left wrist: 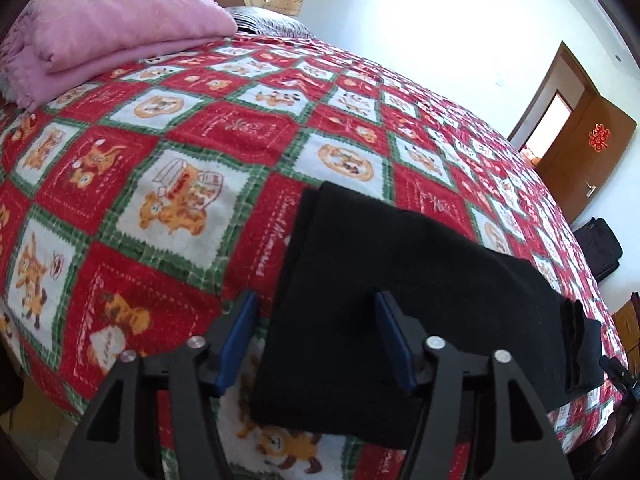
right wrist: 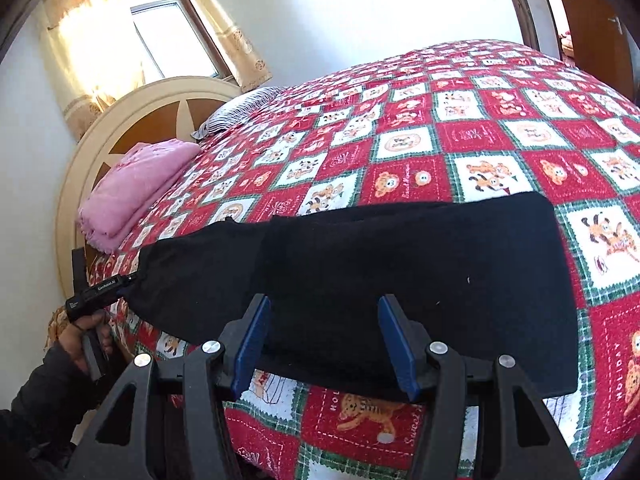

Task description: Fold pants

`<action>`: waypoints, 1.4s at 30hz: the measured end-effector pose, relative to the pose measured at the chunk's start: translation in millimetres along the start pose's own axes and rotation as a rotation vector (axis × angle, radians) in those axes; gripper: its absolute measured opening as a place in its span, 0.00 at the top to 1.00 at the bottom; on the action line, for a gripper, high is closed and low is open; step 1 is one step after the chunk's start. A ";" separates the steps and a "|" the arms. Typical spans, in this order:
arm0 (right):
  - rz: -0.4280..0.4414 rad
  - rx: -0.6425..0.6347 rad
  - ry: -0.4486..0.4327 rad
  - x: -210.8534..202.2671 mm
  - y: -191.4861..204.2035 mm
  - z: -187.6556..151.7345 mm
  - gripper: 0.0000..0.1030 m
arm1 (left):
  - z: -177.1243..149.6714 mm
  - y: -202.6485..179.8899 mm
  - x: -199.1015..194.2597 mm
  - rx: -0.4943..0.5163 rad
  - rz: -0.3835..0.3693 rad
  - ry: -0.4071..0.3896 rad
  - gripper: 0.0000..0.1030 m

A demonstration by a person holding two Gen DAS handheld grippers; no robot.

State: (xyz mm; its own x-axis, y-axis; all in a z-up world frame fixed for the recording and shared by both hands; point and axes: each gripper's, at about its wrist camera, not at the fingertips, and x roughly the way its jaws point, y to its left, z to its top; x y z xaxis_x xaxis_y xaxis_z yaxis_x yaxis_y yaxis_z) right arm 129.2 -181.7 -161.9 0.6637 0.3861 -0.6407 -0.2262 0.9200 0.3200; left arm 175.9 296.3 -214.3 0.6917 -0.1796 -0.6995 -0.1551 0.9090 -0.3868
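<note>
Black pants (right wrist: 400, 272) lie folded lengthwise, flat, in a long strip near the bed's edge.

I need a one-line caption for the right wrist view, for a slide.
Open right gripper above black pants lying folded lengthwise on a red patchwork bedspread, pink blanket near the headboard.

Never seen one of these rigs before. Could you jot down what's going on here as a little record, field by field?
place: bed with a red patchwork quilt
garment: black pants, folded into a long flat strip on the quilt
left hand-held gripper: open, over one end of the pants, holding nothing
right hand-held gripper: open, at the strip's near edge, holding nothing
nearby: folded pink blanket by the headboard
</note>
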 end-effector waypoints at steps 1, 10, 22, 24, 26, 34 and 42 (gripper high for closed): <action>-0.001 0.000 0.007 1.9 -0.4 -1.2 0.44 | 0.8 1.1 -0.9 -0.006 -0.006 0.001 0.37; 0.005 -0.024 0.026 11.9 8.1 -10.9 0.44 | 3.5 7.1 6.7 0.013 -0.085 0.047 0.34; -0.014 -0.037 -0.019 4.8 7.7 -9.5 0.44 | 6.5 -5.2 -28.8 -0.029 -0.182 -0.044 0.80; -0.021 -0.033 -0.032 2.1 7.0 -7.9 0.44 | 11.5 -10.5 -43.4 -0.039 -0.231 -0.070 0.80; -0.025 -0.026 -0.036 0.1 6.1 -5.8 0.44 | 16.3 -22.3 -56.5 -0.028 -0.272 -0.090 0.80; -0.024 0.013 -0.080 -38.8 0.2 21.8 0.44 | 39.1 -105.0 -97.0 0.118 -0.419 -0.139 0.80; -0.134 0.012 -0.113 -63.0 -37.8 18.7 0.43 | 41.6 -214.3 -97.7 0.279 -0.564 -0.110 0.80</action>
State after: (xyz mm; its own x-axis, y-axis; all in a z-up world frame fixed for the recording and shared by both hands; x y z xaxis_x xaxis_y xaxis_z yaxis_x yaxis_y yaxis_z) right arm 109.3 -242.1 -120.6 0.7634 0.2493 -0.5959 -0.1221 0.9616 0.2459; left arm 170.9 134.7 -38.0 0.6838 -0.6333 -0.3624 0.4335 0.7521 -0.4964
